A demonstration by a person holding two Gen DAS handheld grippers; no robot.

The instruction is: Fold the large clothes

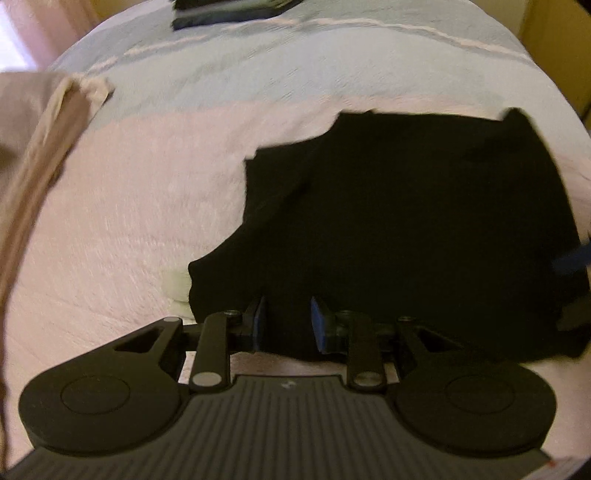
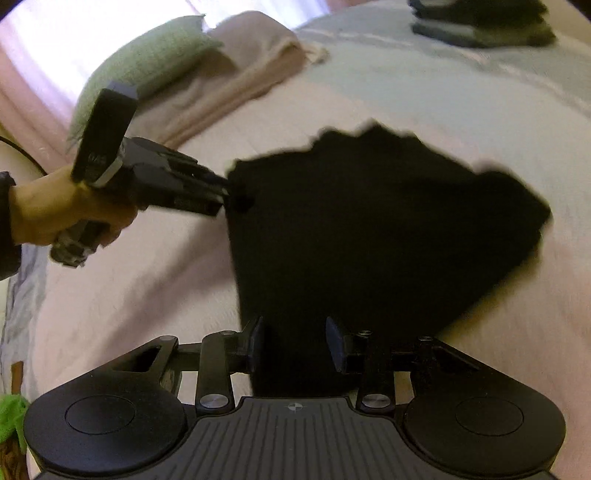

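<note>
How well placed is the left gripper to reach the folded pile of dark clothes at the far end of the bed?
Probably not without moving: the left gripper is at the black garment, and the dark pile lies far across open bedspread. Nothing blocks the way.

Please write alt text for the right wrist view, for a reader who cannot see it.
A black garment lies on a pink bedspread, its near edge between the right gripper's fingers. At left, a hand holds the left gripper at the garment's edge.
</note>
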